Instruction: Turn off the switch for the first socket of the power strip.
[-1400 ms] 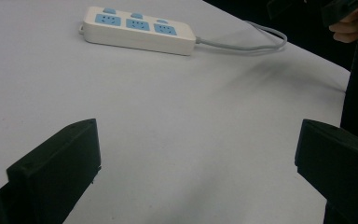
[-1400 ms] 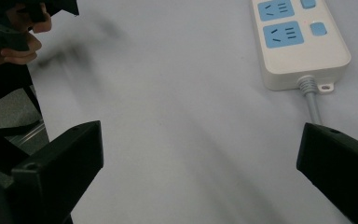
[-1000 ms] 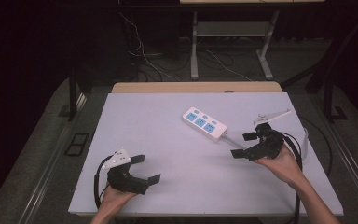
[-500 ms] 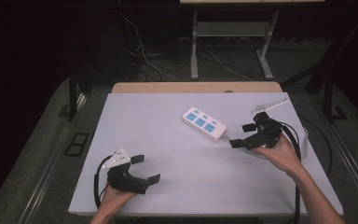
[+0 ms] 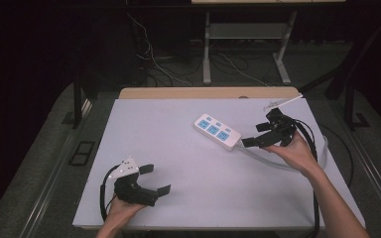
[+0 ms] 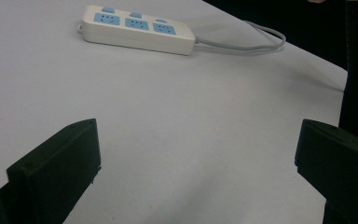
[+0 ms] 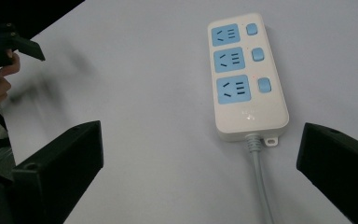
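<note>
We work at a pale grey table with a wooden strip along its far edge, set on a dark floor with cables and a metal frame behind it.

On the table, right of centre and toward the far side, lies a white power strip, set at a slant. It carries three blue sockets in a row, each with a small blue switch beside it, as the right gripper view shows clearly. From the left gripper view we see the same strip well ahead, far across the bare surface.

A grey cord leaves the strip's near-right end and curves along the table beneath our right hand; in the right gripper view the cord runs straight down from the strip between the two jaws.

Our right tool hovers just beside the strip's cord end, its jaws spread wide and gripping nothing; the strip's end sits between them but apart from both.

Our left tool sits at the near-left part of the table, held in our left hand, well apart from the strip. Its jaws are likewise spread wide with only bare table between them.
</note>
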